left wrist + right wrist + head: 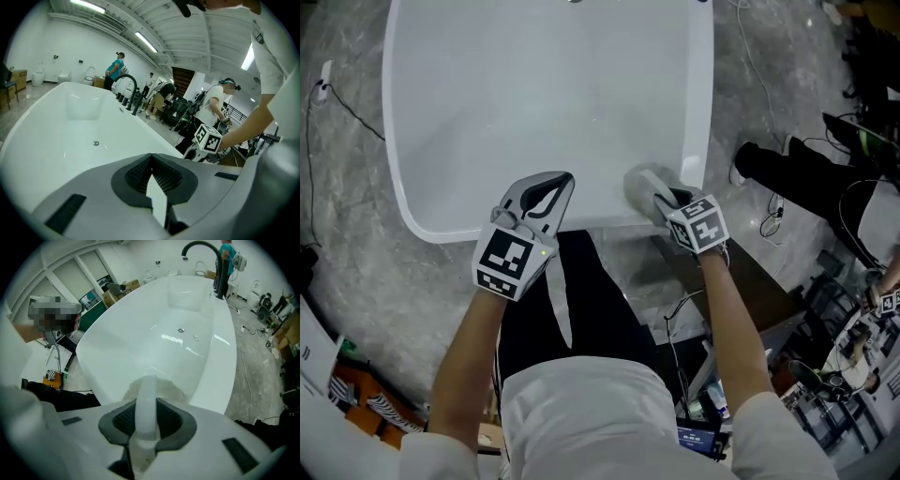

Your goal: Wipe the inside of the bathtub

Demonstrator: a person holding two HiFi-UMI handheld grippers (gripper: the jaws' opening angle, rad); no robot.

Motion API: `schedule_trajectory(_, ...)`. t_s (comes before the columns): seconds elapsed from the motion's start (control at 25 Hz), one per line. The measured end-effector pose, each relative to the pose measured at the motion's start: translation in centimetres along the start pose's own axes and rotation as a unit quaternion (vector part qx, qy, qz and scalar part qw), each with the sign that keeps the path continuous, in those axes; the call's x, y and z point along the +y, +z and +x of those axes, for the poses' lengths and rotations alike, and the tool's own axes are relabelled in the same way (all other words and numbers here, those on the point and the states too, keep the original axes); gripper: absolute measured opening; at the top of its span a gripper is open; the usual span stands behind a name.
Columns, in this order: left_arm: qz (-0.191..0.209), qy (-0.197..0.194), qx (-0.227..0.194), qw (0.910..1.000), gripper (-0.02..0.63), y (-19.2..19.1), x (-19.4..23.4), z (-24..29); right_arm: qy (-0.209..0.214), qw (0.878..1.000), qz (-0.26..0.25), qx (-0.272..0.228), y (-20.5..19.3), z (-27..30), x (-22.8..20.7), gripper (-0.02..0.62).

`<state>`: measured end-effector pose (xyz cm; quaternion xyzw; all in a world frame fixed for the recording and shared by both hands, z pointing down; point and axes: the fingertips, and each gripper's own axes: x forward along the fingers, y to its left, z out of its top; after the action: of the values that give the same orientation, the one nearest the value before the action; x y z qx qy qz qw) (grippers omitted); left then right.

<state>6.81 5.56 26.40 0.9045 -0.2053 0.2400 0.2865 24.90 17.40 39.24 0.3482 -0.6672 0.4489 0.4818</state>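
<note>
the bathtub [534,112], a smooth, glossy white shell with rounded corners, lies just ahead of the person. the scrubber [639,186], a pale fuzzy pad on a curved white plastic handle, sits against the near inner wall by the rim, its handle clamped in the right hand-held gripper [664,197]. the left hand-held gripper [555,184] hangs over the near rim, jaws together on nothing. wiping looks barely begun; the next move calls for sliding the pad down the slick wall under steady pressure.

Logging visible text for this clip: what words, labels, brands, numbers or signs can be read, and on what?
No readable text in any view.
Cubes on the left gripper and right gripper: black-and-white square patterns only, no letters.
Bathtub and scrubber: no label visible.
Blue item on the floor: print too small to read.
</note>
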Motion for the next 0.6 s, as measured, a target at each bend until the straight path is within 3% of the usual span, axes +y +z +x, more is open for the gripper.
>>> schedule_trajectory(0.6, 0.012, -0.013, 0.02, 0.9997, 0.012, -2.7, 3.2, 3.0, -0.012, 0.998, 0.029, 0.049, 0.9, 4.1, -0.5, 0.097)
